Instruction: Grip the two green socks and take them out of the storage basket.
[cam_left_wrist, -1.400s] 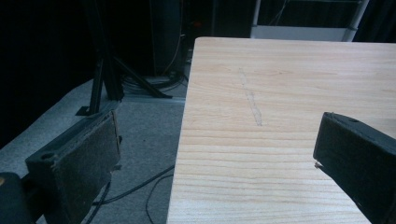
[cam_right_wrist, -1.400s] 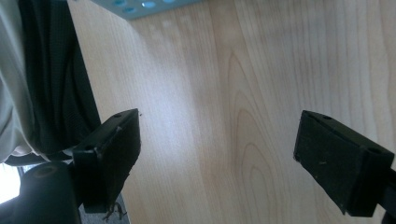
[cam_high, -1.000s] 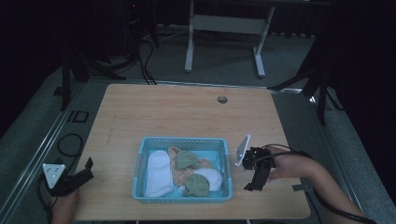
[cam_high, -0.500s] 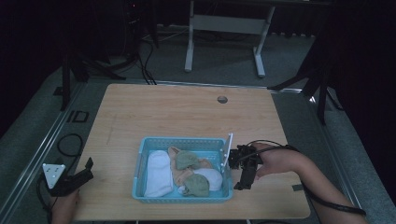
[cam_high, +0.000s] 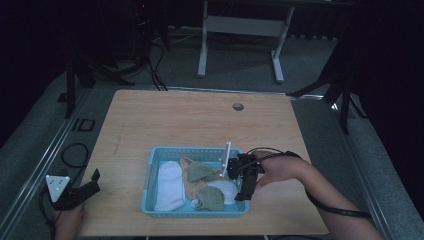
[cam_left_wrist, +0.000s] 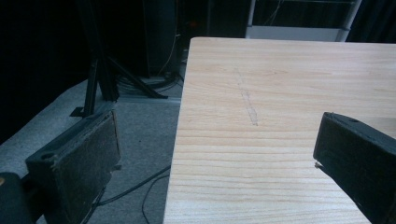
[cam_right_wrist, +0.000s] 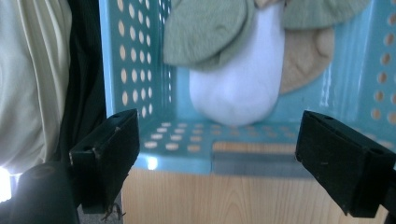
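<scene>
White sock (cam_right_wrist: 236, 95) lies in the blue basket (cam_high: 157, 155), toward the basket's right end, its rounded toe near the right wall. In the right gripper view its upper part is covered by a green sock (cam_right_wrist: 205, 32); a tan sock (cam_right_wrist: 306, 53) shows beside it, half tucked under. Where the white sock ends I cannot make out, since the top edge cuts it off.

From the high view the same sock (cam_high: 226, 189) is a pale patch, partly behind the right gripper (cam_high: 242, 192). Two green socks (cam_high: 200, 171) and a folded white cloth (cam_high: 167, 185) at the basket's left end can be told apart there, though dimly (the room is dark and the folds blur).

The right gripper hangs over the basket's right rim, jaws wide apart with nothing between them; its own view looks down across the rim onto the white sock's toe. The person's right hand (cam_high: 280, 167) grips it from the side. A pale fabric at the left edge of that view is too close to identify.

The left gripper (cam_high: 87, 186) rests at the table's near left corner, well apart from the basket, with the hand cut off by the bottom edge. Its own view shows the jaws spread, one over bare table (cam_left_wrist: 280, 93) and one over the grey floor (cam_left_wrist: 140, 126).
</scene>
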